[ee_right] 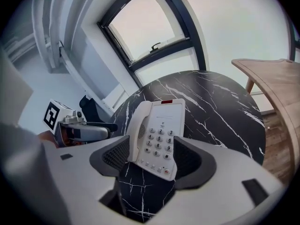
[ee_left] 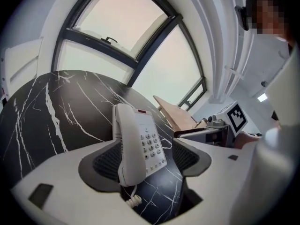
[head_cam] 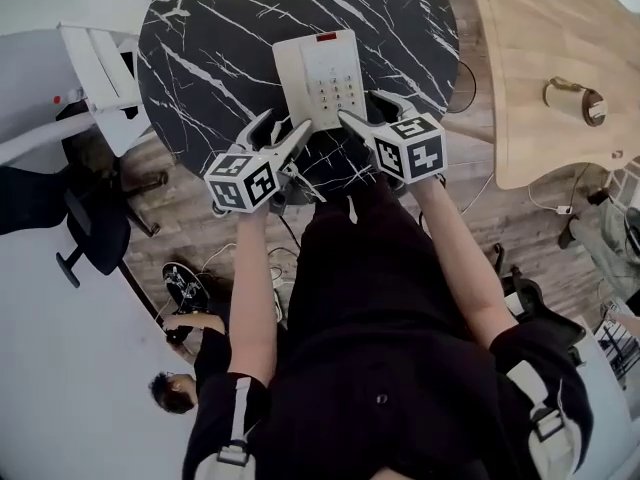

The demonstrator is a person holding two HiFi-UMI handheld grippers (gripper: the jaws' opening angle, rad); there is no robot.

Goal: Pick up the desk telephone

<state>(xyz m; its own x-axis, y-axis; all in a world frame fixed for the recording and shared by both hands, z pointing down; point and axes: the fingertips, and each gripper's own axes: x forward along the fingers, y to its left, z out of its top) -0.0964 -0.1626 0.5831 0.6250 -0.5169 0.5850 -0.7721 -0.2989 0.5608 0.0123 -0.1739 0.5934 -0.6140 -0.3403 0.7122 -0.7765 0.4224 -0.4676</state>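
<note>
Left gripper (head_cam: 288, 123): jaws wide apart, holding nothing | right gripper (head_cam: 357, 106): jaws wide apart, holding nothing | telephone (head_cam: 320, 76): flat on black marble table (head_cam: 200, 48), just ahead of both grippers, handset in cradle | progress: not yet lifted; gripping and raising remain.

The desk telephone (head_cam: 320, 78) looks smooth matt plastic, the round table (head_cam: 200, 58) polished white-veined black stone

Round black marble table (head_cam: 200, 58), light wooden tabletop (head_cam: 540, 48) beside it, arched window (ee_left: 117, 27)
</note>
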